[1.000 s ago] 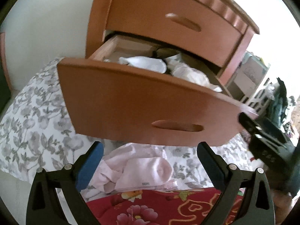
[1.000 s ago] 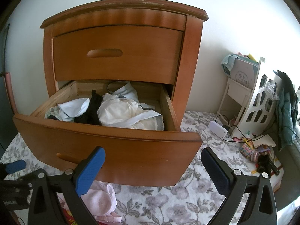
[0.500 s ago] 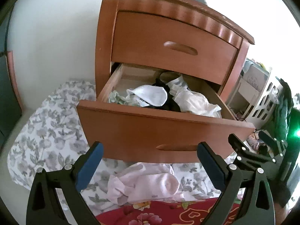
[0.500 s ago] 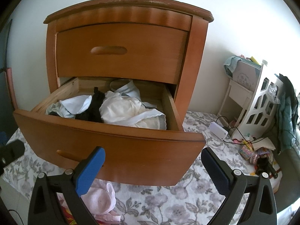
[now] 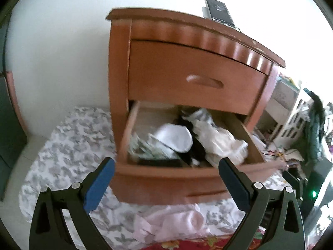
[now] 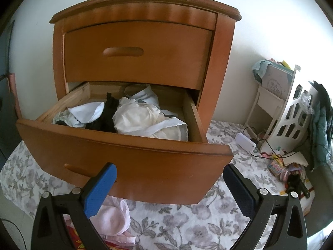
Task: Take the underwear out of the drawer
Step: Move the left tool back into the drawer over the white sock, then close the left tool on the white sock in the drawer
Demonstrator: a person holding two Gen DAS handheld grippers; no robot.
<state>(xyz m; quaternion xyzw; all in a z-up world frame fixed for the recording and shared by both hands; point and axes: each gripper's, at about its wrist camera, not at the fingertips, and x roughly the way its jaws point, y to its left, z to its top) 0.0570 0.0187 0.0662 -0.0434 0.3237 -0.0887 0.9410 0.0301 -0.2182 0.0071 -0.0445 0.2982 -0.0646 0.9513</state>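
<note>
Your left tongs (image 5: 166,169) stand wide apart and hold nothing, their blue-padded fingers (image 5: 100,178) framing the front of the pulled-out lower wooden drawer (image 5: 166,180). Your right tongs (image 6: 169,176) are spread just as wide and are empty too, hovering before the same drawer front (image 6: 135,166). Inside the drawer lies the underwear in a loose heap: a white folded piece (image 6: 87,112) toward the left, a black crumpled piece (image 6: 106,114) in the middle, and a cream-white bundle with a scalloped edge (image 6: 143,118) on the right, all below the tips of both tongs and untouched. The drawer belongs to an orange-brown wooden nightstand (image 6: 145,10) whose upper drawer (image 6: 133,52) is closed. Beneath the drawer front, on the grey floral bedspread (image 6: 187,229), a pale pink garment (image 6: 112,218) lies crumpled. On top of the nightstand a dark flat device (image 5: 218,10) rests near the wall.
</note>
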